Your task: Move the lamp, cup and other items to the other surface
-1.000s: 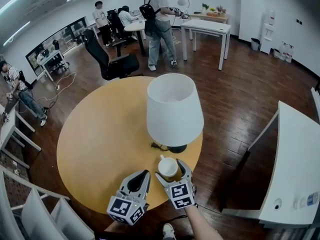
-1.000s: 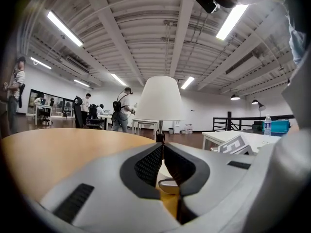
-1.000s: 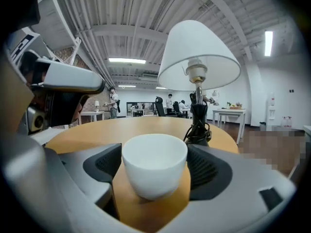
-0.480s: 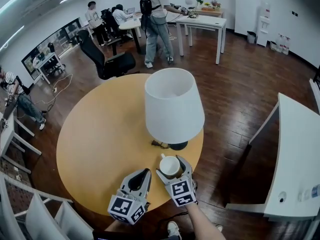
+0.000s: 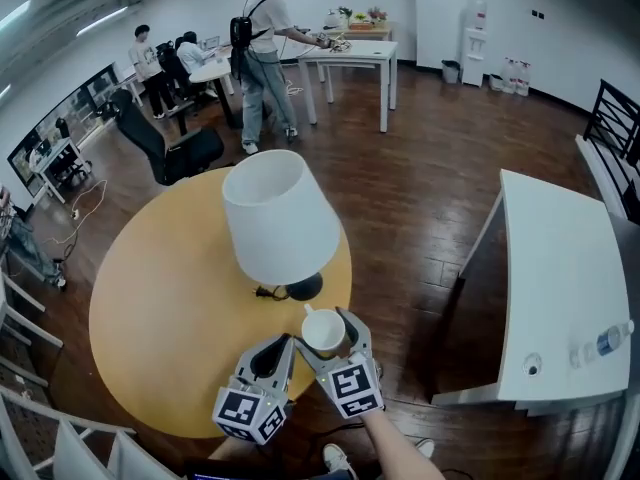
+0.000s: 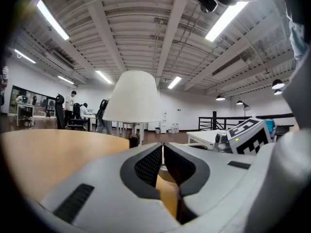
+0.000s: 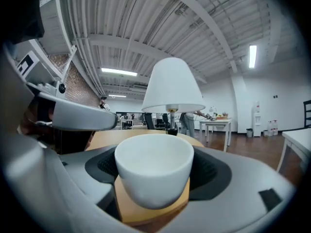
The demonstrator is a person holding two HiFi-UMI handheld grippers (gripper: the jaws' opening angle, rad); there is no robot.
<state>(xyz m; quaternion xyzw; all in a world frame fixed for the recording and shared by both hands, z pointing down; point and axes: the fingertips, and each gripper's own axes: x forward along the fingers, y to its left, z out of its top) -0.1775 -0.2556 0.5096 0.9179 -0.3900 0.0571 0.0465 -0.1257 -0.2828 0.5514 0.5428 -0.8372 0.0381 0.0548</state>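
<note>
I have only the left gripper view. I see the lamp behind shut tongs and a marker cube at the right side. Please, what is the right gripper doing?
Observer: The right gripper has just been closing its tongs; they now press on a white cup.
Operator: Thank you. Where is this cup relative to the lamp?
Observer: In the head view it is just in front of the lamp's black base, by the near right edge of the round table.
Operator: Is something already on the white table?
Observer: Yes, a bottle lies near its right edge in the head view.
</note>
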